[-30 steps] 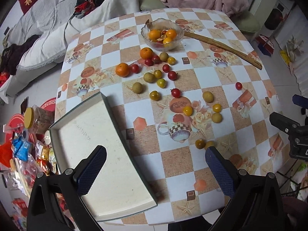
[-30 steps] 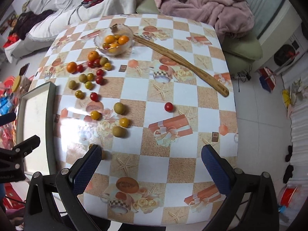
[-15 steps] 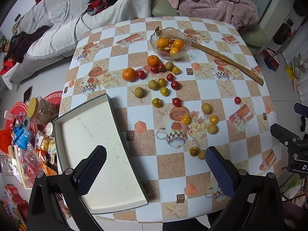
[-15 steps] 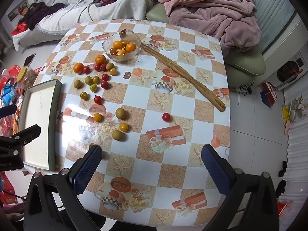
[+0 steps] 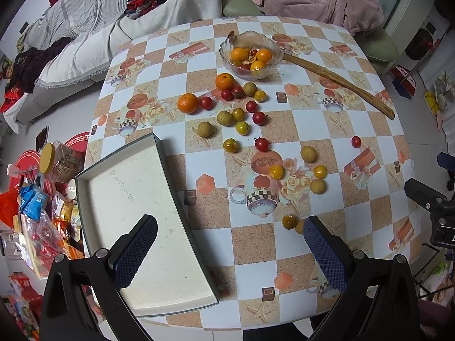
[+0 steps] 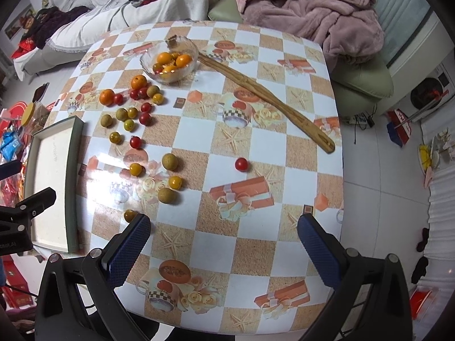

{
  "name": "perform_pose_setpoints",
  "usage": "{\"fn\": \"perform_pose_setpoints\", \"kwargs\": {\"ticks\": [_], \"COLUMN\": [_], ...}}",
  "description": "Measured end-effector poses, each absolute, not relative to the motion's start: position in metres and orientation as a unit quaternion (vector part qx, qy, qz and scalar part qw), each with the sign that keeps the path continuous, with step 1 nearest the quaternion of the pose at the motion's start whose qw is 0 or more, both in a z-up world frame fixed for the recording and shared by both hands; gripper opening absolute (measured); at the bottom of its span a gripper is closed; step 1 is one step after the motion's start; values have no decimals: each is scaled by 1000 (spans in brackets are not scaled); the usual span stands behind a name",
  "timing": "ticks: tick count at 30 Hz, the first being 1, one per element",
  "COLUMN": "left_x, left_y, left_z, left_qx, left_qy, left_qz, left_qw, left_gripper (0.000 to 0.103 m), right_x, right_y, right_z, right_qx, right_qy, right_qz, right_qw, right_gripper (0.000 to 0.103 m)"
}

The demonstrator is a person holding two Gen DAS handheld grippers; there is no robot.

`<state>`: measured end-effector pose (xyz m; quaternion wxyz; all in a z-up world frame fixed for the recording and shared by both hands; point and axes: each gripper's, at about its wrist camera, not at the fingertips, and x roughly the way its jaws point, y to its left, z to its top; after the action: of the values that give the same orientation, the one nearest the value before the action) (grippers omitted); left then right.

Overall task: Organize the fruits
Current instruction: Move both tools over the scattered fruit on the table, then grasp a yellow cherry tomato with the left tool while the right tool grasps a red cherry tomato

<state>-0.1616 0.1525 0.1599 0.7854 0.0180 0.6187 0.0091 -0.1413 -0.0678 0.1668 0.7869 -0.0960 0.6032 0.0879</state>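
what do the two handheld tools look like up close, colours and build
Both match. The left tool and the right tool each have two wide flat fingers faced with dark blue, cross-hatched textured pads, carried on glossy black angular plastic arms with round silver screw heads at the joints. No cables show. The right tool's body, seen from the left wrist view, is black too, with small white lettering too blurred to read.

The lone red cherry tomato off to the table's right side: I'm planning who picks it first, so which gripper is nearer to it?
Right. The right gripper hovers just short of the lone red cherry tomato; the left gripper is over by the tray.
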Motion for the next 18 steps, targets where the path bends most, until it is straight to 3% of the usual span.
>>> {"fn": "perform_pose_setpoints", "kwargs": {"ticks": [18], "left_x": [-107], "left_y": [115], "left_z": [51], "left_qx": [5], "left_qy": [630], "left_qz": [20], "left_qw": [776], "left_gripper": [103], "right_x": [-89], "right_y": [-96], "right_z": [70], "right_qx": [-39], "right_qy": [649], "right_qz": [66], "right_qw": [757], "right_gripper": [103]}}
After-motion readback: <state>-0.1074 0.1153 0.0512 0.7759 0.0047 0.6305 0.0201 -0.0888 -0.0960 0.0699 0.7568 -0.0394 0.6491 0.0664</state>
